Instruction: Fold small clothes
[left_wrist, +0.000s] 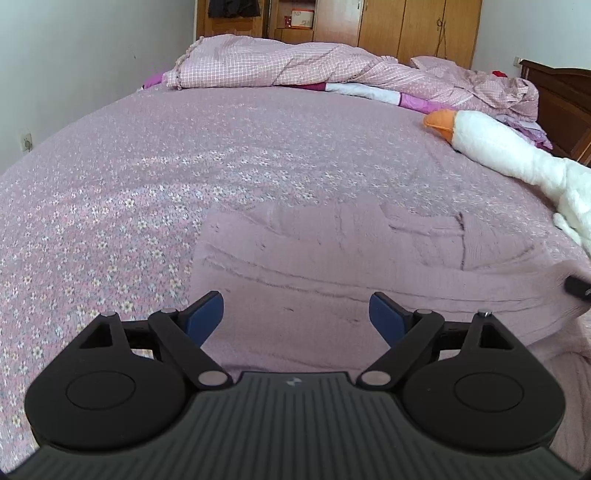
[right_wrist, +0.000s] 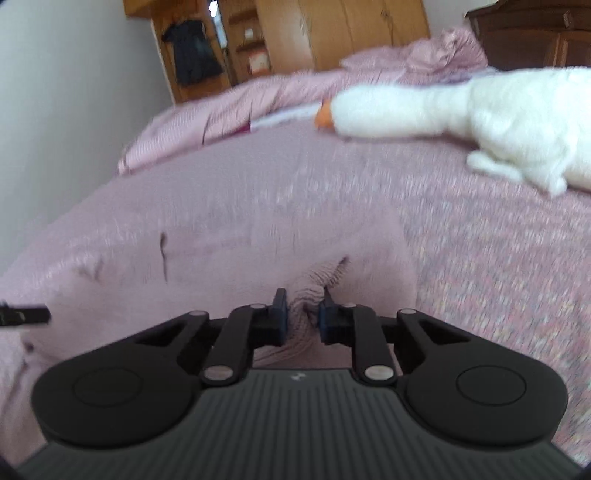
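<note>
Mauve ribbed knit garment lies flat on floral bed, near white plush goose. Right tool pinches its edge; left tool gapes, empty. Fold step starting; next: left grabs matching edge.

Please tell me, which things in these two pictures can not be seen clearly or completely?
- Pink garment, left wrist view: its near edge is hidden behind the left gripper; its right end runs out of frame.
- Garment's type: folds hide its shape.
- Plush goose: its body is cut off by the right edge.
- Right wrist view: motion blur smears the bedspread.
- Right gripper: the bunched knit hides its pads' contact.
</note>
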